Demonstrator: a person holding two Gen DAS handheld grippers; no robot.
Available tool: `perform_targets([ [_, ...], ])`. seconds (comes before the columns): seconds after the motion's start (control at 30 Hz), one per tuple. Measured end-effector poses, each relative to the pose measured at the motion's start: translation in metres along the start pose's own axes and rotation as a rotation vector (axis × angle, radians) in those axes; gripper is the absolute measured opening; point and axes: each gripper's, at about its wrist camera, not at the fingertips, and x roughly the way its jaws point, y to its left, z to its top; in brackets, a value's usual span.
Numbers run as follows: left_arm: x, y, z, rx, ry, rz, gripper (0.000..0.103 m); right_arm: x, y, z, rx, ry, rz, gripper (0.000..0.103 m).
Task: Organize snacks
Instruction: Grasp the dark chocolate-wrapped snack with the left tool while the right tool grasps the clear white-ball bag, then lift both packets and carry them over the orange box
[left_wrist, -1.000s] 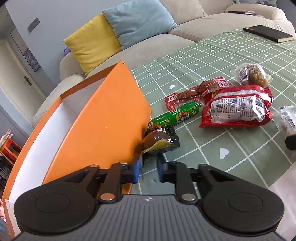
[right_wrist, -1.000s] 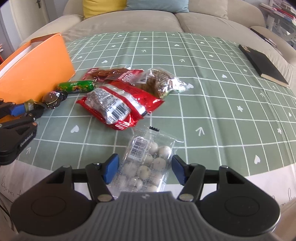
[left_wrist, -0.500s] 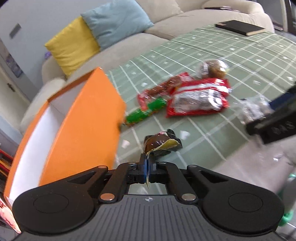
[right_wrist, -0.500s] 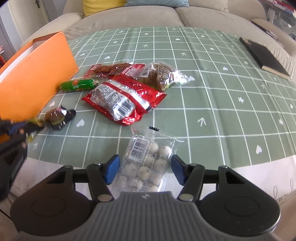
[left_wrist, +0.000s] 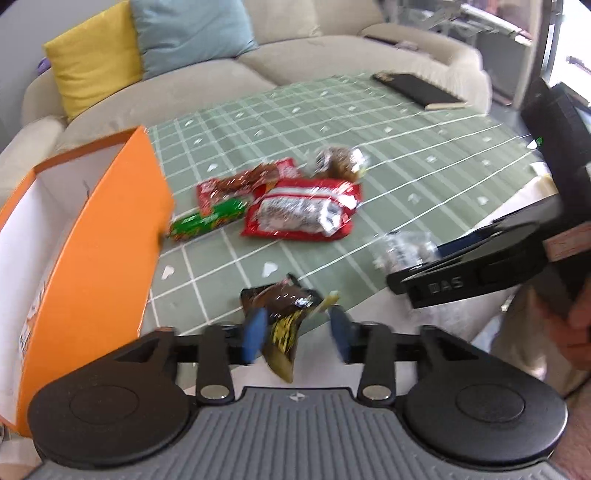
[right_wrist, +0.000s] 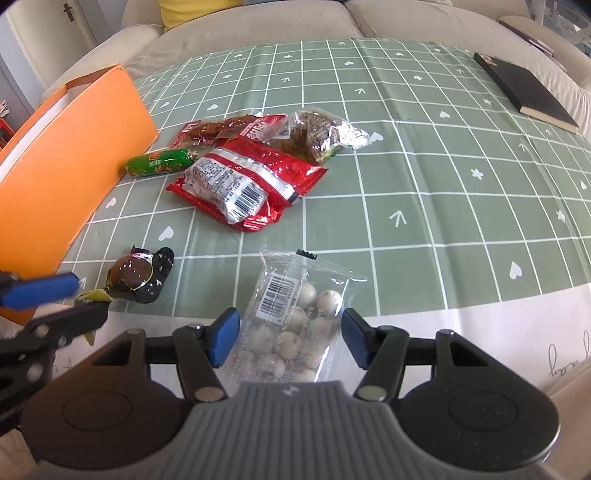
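An orange box (left_wrist: 110, 236) with a white inside stands at the table's left; it also shows in the right wrist view (right_wrist: 62, 166). My left gripper (left_wrist: 297, 334) is open around a dark brown snack packet (left_wrist: 284, 306), which lies on the table near the front edge (right_wrist: 138, 275). My right gripper (right_wrist: 288, 338) is open around a clear bag of white balls (right_wrist: 295, 314). A green sausage (right_wrist: 159, 162), a red packet (right_wrist: 243, 177), a red jerky pack (right_wrist: 221, 127) and a clear brown-snack bag (right_wrist: 317, 134) lie mid-table.
A green checked tablecloth (right_wrist: 443, 166) covers the table. A black notebook (right_wrist: 528, 92) lies at the far right. A beige sofa (left_wrist: 258, 66) with a yellow cushion (left_wrist: 96, 70) and a blue cushion (left_wrist: 188, 33) stands behind the table.
My left gripper, shut on the brown packet's edge half a second ago, has opened. The packet now rests on the table, pulled away from the orange box. My right gripper has stayed open.
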Motion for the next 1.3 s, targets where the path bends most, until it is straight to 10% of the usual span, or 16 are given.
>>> perform_targets([
  [0.3,-0.021,0.036,0.012,-0.12,-0.081,-0.093,0.068,0.0,0.0,0.001,-0.002,0.005,0.021,0.064],
  [0.7,0.032,0.04,0.012,0.028,0.013,-0.076,0.067,0.003,0.0,0.002,-0.014,0.006,0.024,0.066],
  [1.3,0.069,0.039,0.0,-0.242,0.098,-0.099,0.063,0.007,0.01,0.0,-0.096,-0.007,0.009,0.073],
])
